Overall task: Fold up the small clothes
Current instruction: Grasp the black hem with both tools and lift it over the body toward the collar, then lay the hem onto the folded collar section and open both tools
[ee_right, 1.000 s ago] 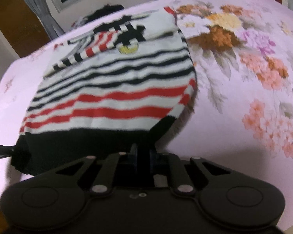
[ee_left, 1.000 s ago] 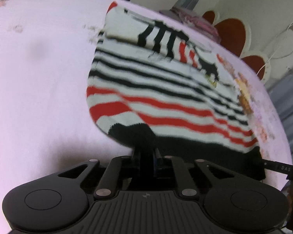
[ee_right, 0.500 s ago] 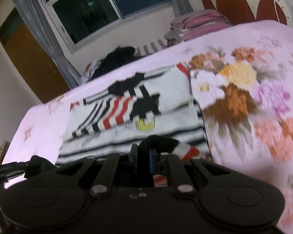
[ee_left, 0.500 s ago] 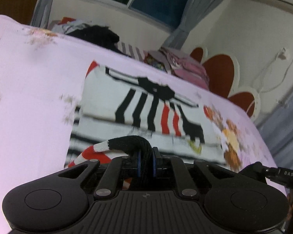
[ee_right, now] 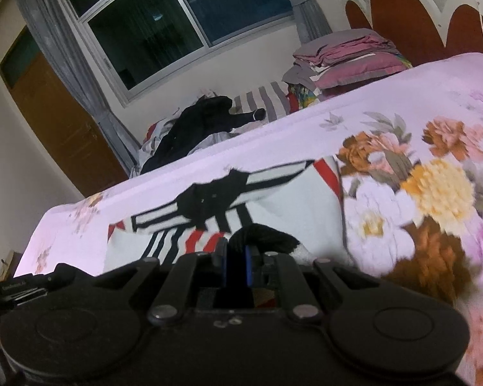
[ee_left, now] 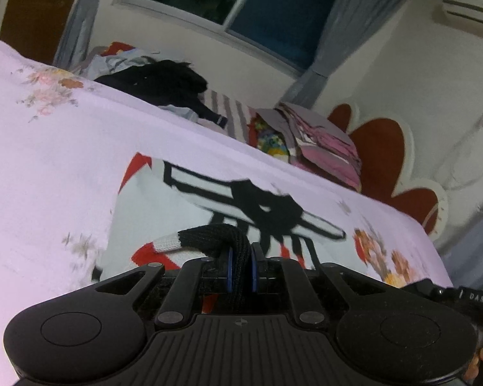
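Note:
A small white knit sweater [ee_left: 177, 212] with black and red stripes lies on the pink floral bedspread [ee_left: 48, 160]. My left gripper [ee_left: 240, 268] is shut on the sweater's black hem at its left corner, lifted over the garment. My right gripper [ee_right: 235, 265] is shut on the black hem at the right corner, also raised. The sweater also shows in the right wrist view [ee_right: 289, 212], its upper part flat on the bed. The lower striped part is mostly hidden under the gripper bodies.
A pile of dark clothes [ee_right: 203, 122] and a stack of folded pink and grey bedding [ee_right: 347, 54] lie at the far side of the bed. A red and white headboard [ee_left: 383, 148] stands at the right. A window and curtains are behind.
Both grippers lifted the black hem off the bed and carried it forward over the sweater toward its collar. The cameras tilted up, so the room now shows.

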